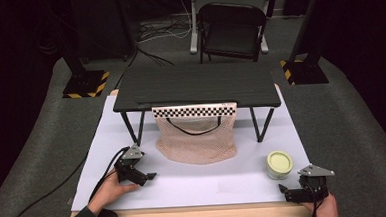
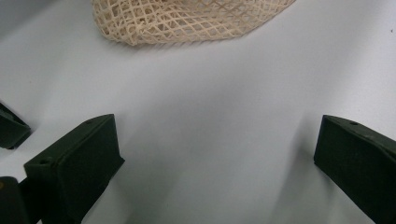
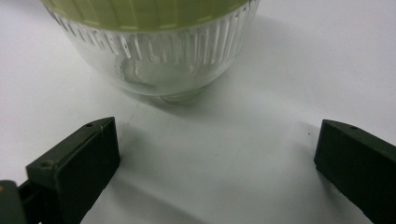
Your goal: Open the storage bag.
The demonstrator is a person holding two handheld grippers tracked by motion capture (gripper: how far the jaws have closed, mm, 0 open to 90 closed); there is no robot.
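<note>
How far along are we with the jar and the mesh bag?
Nothing looks done yet: the jar stands on the white board, apart from the mesh bag hanging off the black stand. Right gripper is open just short of the jar, left gripper open near the bag. Grasping remains.

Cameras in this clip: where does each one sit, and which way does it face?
High view: above the person's table edge, facing forward and down on the mesh bag, jar, both grippers and hands.
Left gripper view: on the left gripper, open jaws toward the bag.
Right gripper view: on the right gripper, open jaws toward the jar.
Shared: high and left views show the bag.
</note>
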